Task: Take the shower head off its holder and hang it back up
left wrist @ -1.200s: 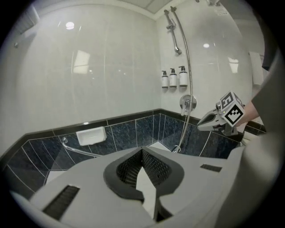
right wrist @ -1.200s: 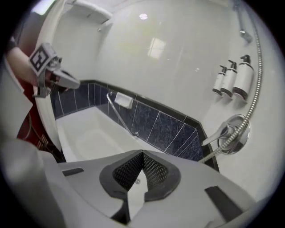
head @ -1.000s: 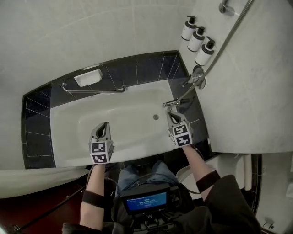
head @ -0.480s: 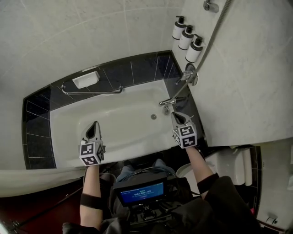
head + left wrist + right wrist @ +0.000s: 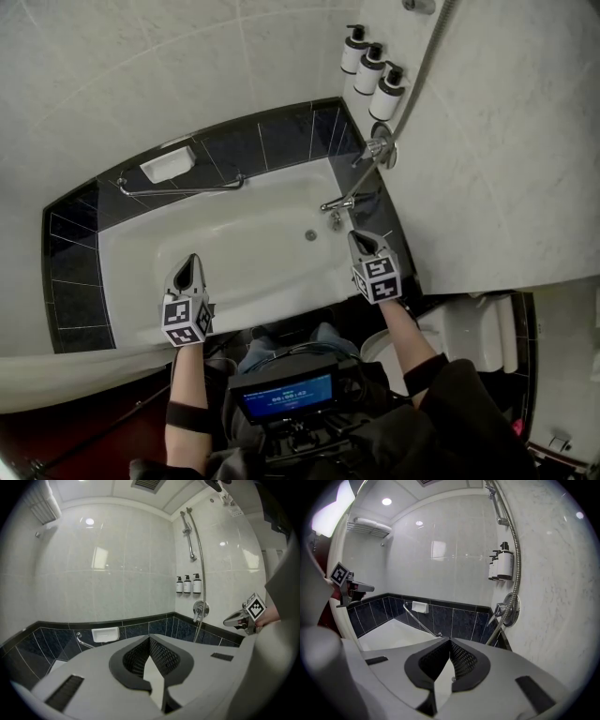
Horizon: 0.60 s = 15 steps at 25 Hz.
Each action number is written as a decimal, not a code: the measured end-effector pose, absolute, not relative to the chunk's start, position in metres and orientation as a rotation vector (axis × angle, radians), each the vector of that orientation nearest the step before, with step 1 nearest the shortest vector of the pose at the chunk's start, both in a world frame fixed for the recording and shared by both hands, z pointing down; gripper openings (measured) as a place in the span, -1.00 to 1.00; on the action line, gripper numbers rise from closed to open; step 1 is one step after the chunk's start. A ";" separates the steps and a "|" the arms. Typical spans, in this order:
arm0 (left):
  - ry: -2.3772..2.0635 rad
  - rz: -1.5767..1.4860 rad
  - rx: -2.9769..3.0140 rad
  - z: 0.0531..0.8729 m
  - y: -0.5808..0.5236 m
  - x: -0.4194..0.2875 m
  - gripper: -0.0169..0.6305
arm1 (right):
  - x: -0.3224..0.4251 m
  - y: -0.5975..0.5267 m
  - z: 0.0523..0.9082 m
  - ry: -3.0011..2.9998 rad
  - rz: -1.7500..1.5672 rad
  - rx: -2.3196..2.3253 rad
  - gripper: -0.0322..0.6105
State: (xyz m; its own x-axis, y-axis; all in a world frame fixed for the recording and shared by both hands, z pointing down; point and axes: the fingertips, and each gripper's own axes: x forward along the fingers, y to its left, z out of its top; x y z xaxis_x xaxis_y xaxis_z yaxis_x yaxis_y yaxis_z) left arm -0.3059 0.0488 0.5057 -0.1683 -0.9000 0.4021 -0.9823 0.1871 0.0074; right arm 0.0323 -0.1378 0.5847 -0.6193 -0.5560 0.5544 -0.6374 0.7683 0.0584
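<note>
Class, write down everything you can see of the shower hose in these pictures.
The hose is a slim, silvery, ribbed flexible tube that looks like metal. It hangs slack in a gentle curve against the pale marbled wall. It drops from the rail near the ceiling and passes just right of three pump bottles. It then runs in front of the round valve plate towards the dark tiled ledge. Its lower end is hidden, so the joint cannot be made out.

Chrome shower hose [image 5: 202, 569] hangs down R wall beside rail [image 5: 186, 535]; head too small to tell.
</note>
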 end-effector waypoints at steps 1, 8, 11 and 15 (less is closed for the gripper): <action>-2.150 0.373 1.786 0.506 0.048 -0.305 -0.95 | 0.033 -0.138 0.586 -2.399 0.193 0.888 -0.83; -2.126 0.414 1.815 0.515 0.036 -0.297 -0.95 | 0.040 -0.138 0.598 -2.371 0.222 0.891 -0.83; -2.087 0.436 1.830 0.525 0.031 -0.290 -0.95 | 0.043 -0.137 0.602 -2.361 0.248 0.896 -0.83; -2.001 0.481 1.846 0.552 0.022 -0.274 -0.76 | 0.049 -0.132 0.616 -2.331 0.306 0.900 -0.83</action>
